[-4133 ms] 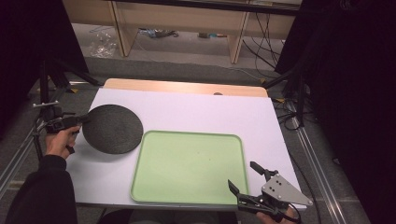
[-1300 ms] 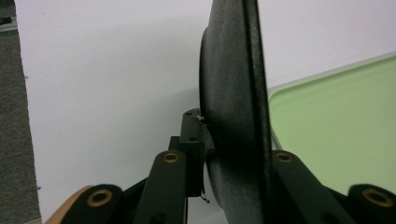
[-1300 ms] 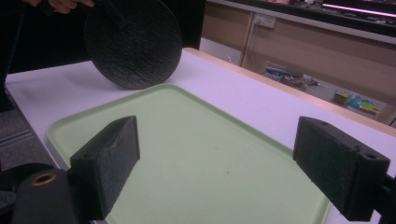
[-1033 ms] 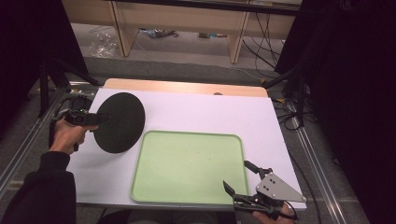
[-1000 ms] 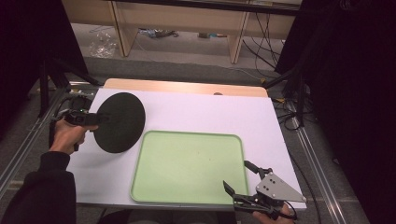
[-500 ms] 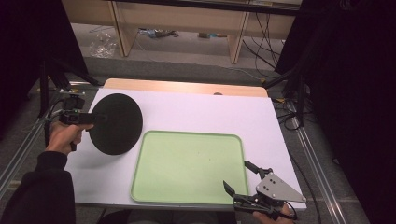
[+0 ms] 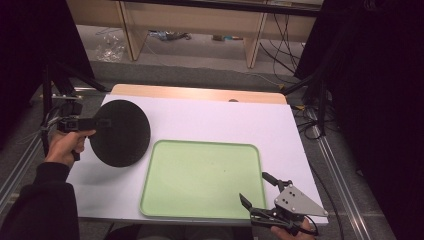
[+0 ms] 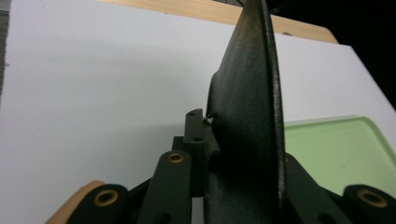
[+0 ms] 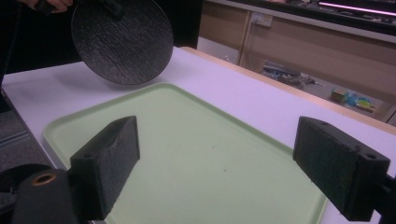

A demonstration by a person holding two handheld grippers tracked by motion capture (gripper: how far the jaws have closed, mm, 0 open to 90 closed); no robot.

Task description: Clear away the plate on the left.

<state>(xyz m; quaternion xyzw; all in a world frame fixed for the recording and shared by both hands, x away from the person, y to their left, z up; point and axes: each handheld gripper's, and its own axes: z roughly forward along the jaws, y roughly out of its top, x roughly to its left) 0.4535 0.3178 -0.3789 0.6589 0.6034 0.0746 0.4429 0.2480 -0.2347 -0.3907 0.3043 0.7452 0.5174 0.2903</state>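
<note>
High view: left tongs (image 7: 97,122) pinching plate (image 7: 120,133) by its rim, tilted above desk (image 7: 210,122), near tray (image 7: 202,180). Left gripper view: plate (image 8: 247,121) edge-on between pressed jaws, keeping it firm. Right gripper view: right tongs (image 9: 217,163) spread, empty over tray (image 9: 210,154), probably waiting.

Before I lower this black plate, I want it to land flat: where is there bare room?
The green tray is bare across its whole inside. The white table is also free between the tray's far rim and the wooden edge. It is tight at the near right corner, where the right hand-held gripper hangs open. The left hand-held gripper holds the black plate tilted, off the table.
</note>
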